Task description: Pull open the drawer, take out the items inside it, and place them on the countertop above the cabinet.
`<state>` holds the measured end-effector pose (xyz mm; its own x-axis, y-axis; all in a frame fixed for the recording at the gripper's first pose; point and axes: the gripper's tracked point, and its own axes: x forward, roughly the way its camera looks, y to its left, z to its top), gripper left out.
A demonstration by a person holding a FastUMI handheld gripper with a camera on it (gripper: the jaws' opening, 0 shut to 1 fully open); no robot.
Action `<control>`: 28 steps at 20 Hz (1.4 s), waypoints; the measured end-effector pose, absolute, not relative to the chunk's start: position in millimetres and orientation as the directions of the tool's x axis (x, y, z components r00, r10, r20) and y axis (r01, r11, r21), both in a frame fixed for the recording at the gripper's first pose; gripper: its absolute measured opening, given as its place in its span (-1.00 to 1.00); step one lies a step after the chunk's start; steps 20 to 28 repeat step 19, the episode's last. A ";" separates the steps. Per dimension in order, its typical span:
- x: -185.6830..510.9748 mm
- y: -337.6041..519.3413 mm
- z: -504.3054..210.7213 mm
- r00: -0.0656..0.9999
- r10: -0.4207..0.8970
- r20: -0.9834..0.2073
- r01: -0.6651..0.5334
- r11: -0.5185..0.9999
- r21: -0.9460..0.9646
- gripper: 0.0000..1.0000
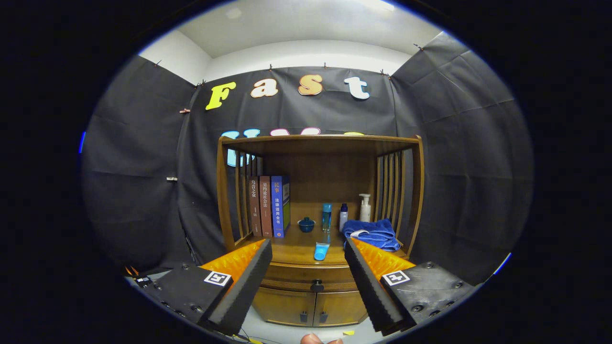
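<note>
A wooden cabinet stands ahead of me, its drawer closed, with a dark round knob in the middle of the drawer front. My gripper is open, fingers spread wide, with nothing between them; the knob lies beyond and between the fingertips. On the countertop above the drawer lies a light blue tube near the front edge. Behind it stand a small dark blue lidded bowl, a blue bottle, a white bottle with a blue cap and a white pump bottle. The drawer's inside is hidden.
Three upright books lean at the countertop's left. A folded blue towel lies at its right. Slatted wooden sides and a top shelf enclose the countertop. Two small doors sit under the drawer. A fingertip shows below the gripper.
</note>
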<state>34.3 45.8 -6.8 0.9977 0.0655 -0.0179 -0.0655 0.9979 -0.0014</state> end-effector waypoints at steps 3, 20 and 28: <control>34.0 45.5 -5.6 0.998 0.063 -0.014 -0.063 0.998 0.004 0.98; 33.3 42.1 -6.8 0.998 0.056 -0.014 -0.056 0.998 0.004 0.98; 33.3 42.1 -6.8 0.998 0.056 -0.014 -0.056 0.998 0.004 0.98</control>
